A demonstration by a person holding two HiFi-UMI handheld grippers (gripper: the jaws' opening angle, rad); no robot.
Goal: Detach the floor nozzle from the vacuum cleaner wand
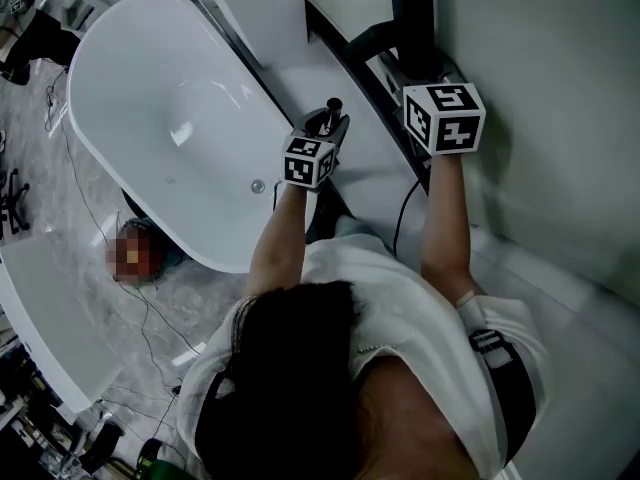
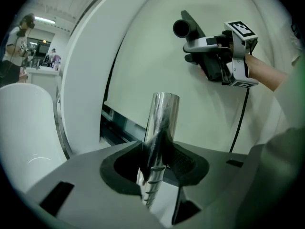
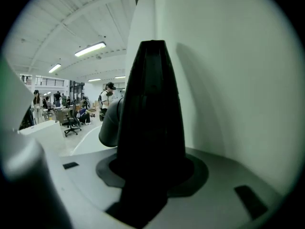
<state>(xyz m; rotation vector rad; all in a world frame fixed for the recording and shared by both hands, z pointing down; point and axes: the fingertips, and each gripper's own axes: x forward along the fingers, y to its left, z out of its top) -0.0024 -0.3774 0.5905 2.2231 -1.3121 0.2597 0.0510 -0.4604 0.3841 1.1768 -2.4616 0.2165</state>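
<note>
In the left gripper view a chrome vacuum wand (image 2: 162, 118) stands up between the jaws of my left gripper (image 2: 159, 166), which is shut on it. In the head view the wand's dark open end (image 1: 333, 104) pokes out just past the left gripper (image 1: 328, 124). The black floor nozzle (image 1: 410, 18) is apart from the wand, up and to the right, with my right gripper (image 1: 420, 70) shut on it. The left gripper view shows the nozzle's round neck opening (image 2: 182, 28) free in the air ahead of the right gripper (image 2: 214, 56). The nozzle (image 3: 152, 104) fills the middle of the right gripper view, clamped in the gripper (image 3: 152, 175).
A white bathtub (image 1: 170, 118) lies to the left, over marble floor with thin cables (image 1: 110, 238). A white wall (image 1: 560, 88) is close on the right, with a curved black rail (image 1: 352, 73) and a black cable (image 1: 400, 218) along it. People and an office chair (image 3: 71, 124) are far off.
</note>
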